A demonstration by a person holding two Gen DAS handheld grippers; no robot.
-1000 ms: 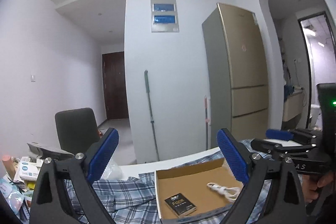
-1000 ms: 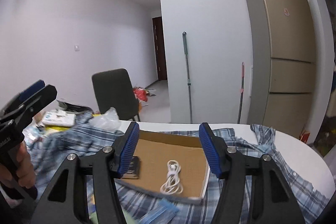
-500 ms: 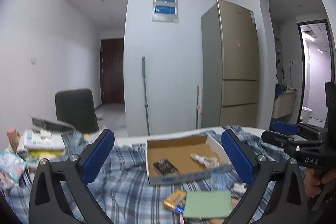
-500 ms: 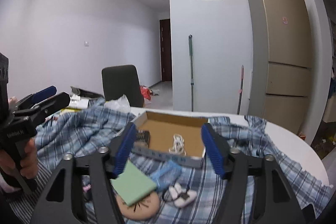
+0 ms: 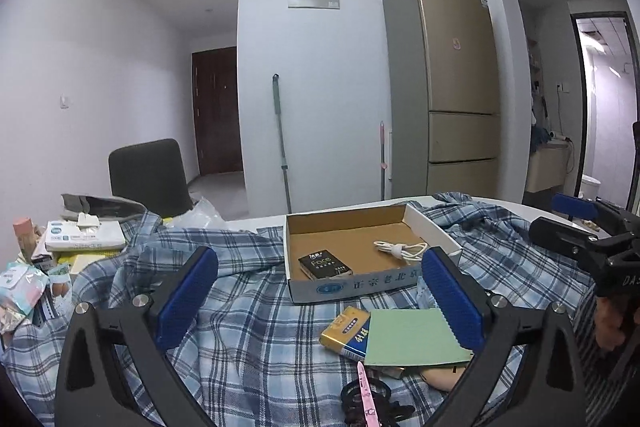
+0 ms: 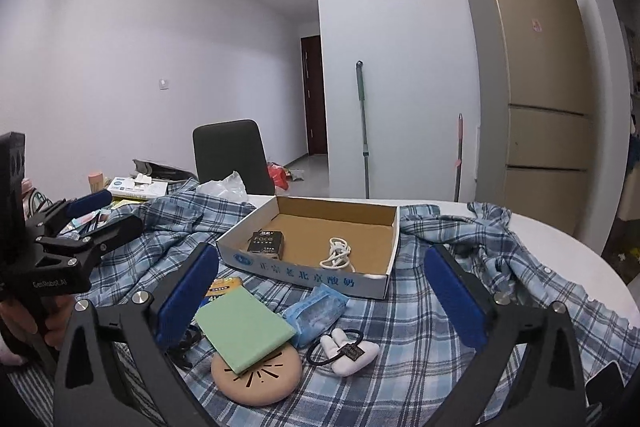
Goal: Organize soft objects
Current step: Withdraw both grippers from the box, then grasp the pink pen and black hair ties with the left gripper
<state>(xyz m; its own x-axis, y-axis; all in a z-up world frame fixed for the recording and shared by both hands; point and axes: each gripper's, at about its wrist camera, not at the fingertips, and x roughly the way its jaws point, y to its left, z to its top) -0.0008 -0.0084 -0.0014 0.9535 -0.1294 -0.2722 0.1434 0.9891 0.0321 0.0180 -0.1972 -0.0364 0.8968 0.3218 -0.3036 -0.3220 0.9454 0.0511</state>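
Observation:
A blue plaid shirt (image 5: 248, 311) (image 6: 460, 291) lies spread over the table. On it sit a green sponge pad (image 6: 242, 325) (image 5: 408, 337), a tan round cushion (image 6: 260, 377), a blue wrapped pack (image 6: 316, 311), a white plush hair tie (image 6: 352, 349) and a yellow packet (image 5: 348, 333). An open cardboard box (image 6: 376, 281) (image 5: 356, 285) holds a black pack (image 6: 266, 241) and a white cable (image 6: 336, 255). My left gripper (image 5: 320, 303) and right gripper (image 6: 322, 301) are open and empty above the shirt.
Boxes and packets (image 5: 80, 239) are piled at the table's left end. A dark chair (image 6: 232, 155) stands behind the table. A fridge (image 5: 452, 87) and mops (image 5: 282, 143) stand by the far wall. A pink pen and black cord (image 5: 368, 399) lie near the front.
Both grippers have pulled back and tilted down. The shirt's near part and the small items in front of the box have come into view.

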